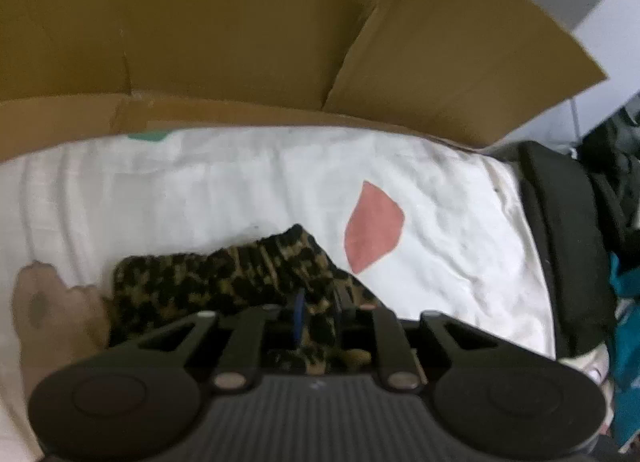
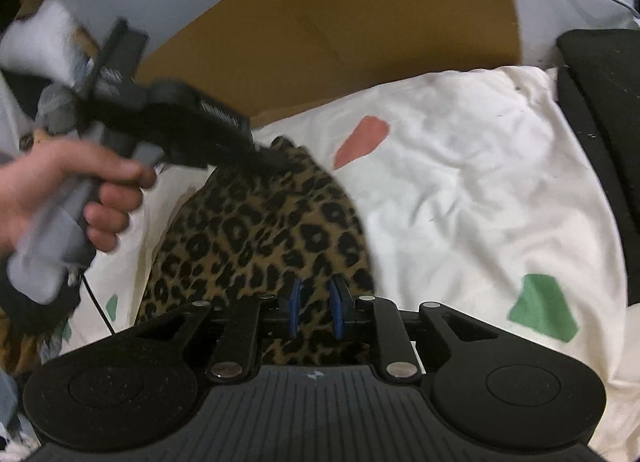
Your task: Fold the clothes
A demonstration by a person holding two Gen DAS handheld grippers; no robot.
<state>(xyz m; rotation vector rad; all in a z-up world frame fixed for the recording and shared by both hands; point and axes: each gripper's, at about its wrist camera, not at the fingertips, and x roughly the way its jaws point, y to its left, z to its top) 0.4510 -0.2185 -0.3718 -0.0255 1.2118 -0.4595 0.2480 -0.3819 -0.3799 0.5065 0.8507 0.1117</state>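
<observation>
Leopard cloth point(image 2: 264, 238) is the garment in play, bunched in a loose mound on the white sheet point(image 2: 480, 189) of the bed, toward its left side, so the fold looks barely begun: no flat panel and no clean crease shows yet.

Nearest you, your right gripper point(image 2: 314, 312) sits over the near edge of the cloth with its blue pads set slightly apart and fabric showing between them; you appear to have a pinch on it, though the grip may be light. Your left gripper point(image 1: 320, 304) is down in the cloth too, but blur hides its jaws, so you cannot tell whether they are clamped. The right view shows that tool's tip at the far top of the mound.

Beyond the cloth lie a pink patch point(image 2: 362, 135) and, along the far edge, cardboard point(image 1: 248, 29).

Still left: spread, flatten, fold.
</observation>
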